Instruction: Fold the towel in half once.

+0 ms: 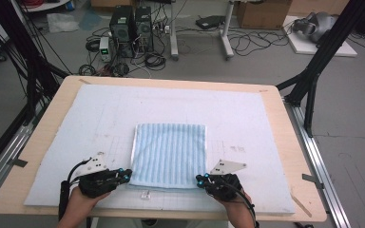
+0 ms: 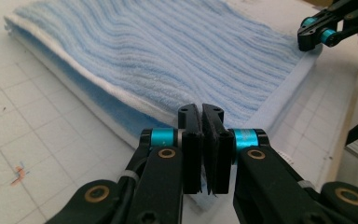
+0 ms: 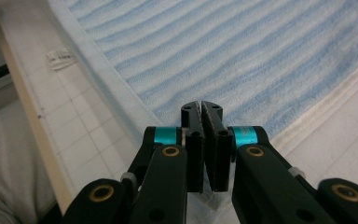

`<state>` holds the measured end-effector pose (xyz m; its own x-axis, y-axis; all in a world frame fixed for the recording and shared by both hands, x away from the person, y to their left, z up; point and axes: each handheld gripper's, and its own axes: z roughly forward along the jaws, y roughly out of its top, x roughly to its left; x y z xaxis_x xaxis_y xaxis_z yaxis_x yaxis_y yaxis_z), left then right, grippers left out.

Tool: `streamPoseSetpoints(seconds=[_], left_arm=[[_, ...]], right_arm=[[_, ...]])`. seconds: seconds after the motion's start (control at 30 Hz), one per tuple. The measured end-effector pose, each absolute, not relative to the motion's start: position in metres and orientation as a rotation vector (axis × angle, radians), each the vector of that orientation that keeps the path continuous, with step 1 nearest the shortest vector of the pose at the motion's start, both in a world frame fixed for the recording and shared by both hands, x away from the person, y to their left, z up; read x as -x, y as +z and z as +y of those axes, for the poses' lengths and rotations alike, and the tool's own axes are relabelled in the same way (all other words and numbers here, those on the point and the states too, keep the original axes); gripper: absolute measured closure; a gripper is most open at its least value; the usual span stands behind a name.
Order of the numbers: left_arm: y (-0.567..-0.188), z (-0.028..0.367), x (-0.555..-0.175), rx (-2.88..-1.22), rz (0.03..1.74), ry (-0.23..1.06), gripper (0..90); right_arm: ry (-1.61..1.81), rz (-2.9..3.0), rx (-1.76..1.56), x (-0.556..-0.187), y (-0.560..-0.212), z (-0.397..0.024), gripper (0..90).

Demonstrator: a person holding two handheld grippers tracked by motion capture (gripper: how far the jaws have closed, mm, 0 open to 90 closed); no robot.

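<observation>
Blue striped towel, label beside.

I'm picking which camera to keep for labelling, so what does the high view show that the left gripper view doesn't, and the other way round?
High view alone: the whole folded striped towel with all its edges on the white mat, the wooden table rim, both hands, and the cluttered floor with computer towers beyond.

Left gripper view alone: the left gripper jaws close up, pressed together at the towel's near corner, the stacked layers along its folded edge, and an orange mark on the mat's grid.

Both: towel, mat, and the right gripper at the opposite near corner.
</observation>
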<state>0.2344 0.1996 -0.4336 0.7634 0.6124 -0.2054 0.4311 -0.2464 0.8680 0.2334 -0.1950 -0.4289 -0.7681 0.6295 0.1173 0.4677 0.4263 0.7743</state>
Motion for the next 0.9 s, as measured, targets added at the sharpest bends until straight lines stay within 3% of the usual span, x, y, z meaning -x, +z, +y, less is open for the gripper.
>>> streamPoseSetpoints(seconds=[0.17, 0.27, 0.37, 0.63, 0.9], left_arm=[[-0.441, 0.200, -0.233, -1.940, 0.821, 0.179, 84.0], [-0.445, 0.198, -0.235, -1.979, 0.861, 0.195, 66.9], [-0.440, 0.201, -0.236, -1.934, 0.868, 0.243, 63.6], [-0.434, 0.200, -0.255, -1.880, 0.838, 0.292, 61.7], [-0.433, 0.183, -0.311, -1.913, 0.884, 0.294, 67.3]], right_arm=[[1.195, 2.522, -0.973, -0.229, -0.430, -0.195, 86.9], [1.130, 2.550, -0.994, -0.231, -0.441, -0.192, 80.8], [1.190, 2.516, -1.010, -0.232, -0.437, -0.196, 74.8], [1.263, 2.449, -1.046, -0.243, -0.435, -0.200, 73.0], [1.276, 2.390, -1.101, -0.267, -0.434, -0.202, 68.1]])
